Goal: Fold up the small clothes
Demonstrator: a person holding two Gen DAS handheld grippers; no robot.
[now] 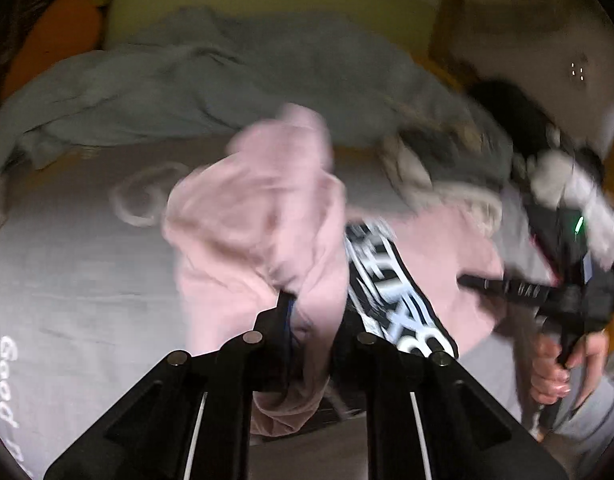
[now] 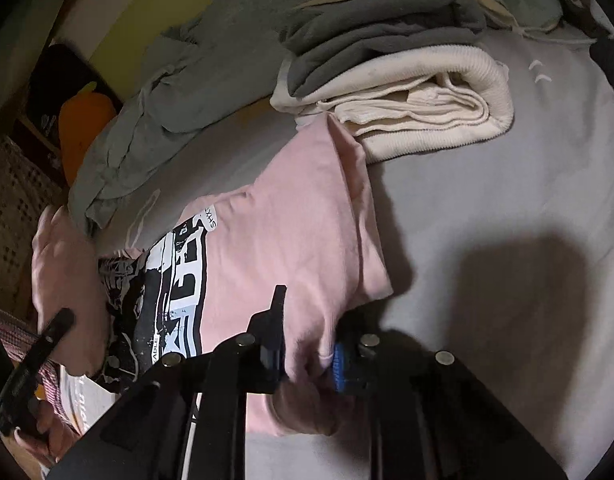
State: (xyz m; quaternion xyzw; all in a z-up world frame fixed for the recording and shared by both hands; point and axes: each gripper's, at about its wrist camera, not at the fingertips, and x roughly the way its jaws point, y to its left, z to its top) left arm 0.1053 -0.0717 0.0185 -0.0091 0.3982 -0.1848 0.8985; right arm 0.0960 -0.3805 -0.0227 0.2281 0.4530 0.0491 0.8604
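Observation:
A pink T-shirt (image 1: 259, 216) with a black-and-white print (image 1: 391, 280) lies on the grey bed sheet (image 1: 67, 264). My left gripper (image 1: 313, 312) is shut on a bunched fold of its pink cloth, which is raised off the sheet and blurred. In the right wrist view the shirt (image 2: 283, 232) lies spread out with the print (image 2: 179, 292) at its left. My right gripper (image 2: 311, 344) is shut on the shirt's near edge, pink cloth pinched between its blue pads. Each view shows the other gripper at its side: the right gripper (image 1: 473, 282), the left gripper (image 2: 61, 320).
A folded cream garment (image 2: 427, 104) with a folded dark grey one (image 2: 379, 16) on top sits just beyond the shirt. A crumpled grey-green blanket (image 1: 211, 80) covers the back of the bed. An orange cushion (image 1: 59, 36) lies at the far left. A hand (image 1: 555, 364) holds the right gripper's handle.

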